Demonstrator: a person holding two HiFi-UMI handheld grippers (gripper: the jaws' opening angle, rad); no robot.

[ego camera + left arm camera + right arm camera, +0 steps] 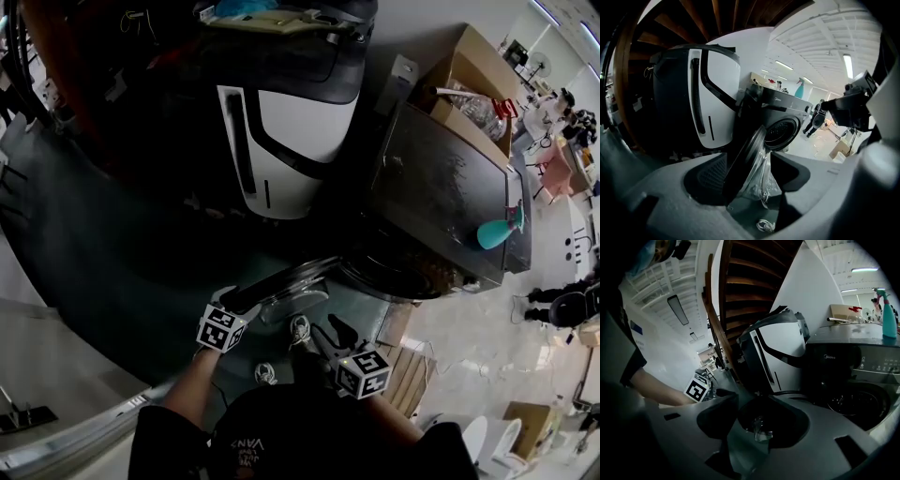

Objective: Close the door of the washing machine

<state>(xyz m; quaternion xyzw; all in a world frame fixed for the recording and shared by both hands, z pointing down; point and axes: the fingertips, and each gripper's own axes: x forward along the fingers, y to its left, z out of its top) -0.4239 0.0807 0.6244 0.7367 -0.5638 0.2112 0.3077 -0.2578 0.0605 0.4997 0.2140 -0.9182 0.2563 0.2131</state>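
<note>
Big white-and-black unit (291, 131) stands under wooden stairs (740, 282), just left of the washer (441, 187) as seen from the front. Washer is a dark front-loader on a pale floor (469, 328). Cardboard box (473, 70) sits behind it. Drum opening (403, 272) is exposed.

Door (298, 292) is swung wide open and sticks out in front of the washer, well clear of the opening, not latched.

Left claw (749, 164) is released, jaws apart. The door's rim runs edge-on between them. It sits close to the left jaw, with a clear gap on the right jaw's side, and no pad presses on it that I can see.

Right claw (759, 404) is also released, jaws apart. It is just beside the left one, aimed at the door's inner face, with the glass bowl right ahead of the jaws. Can't tell if it touches.

Teal spray bottle (495, 232) stands upright on the washer's top, near the front edge.
</note>
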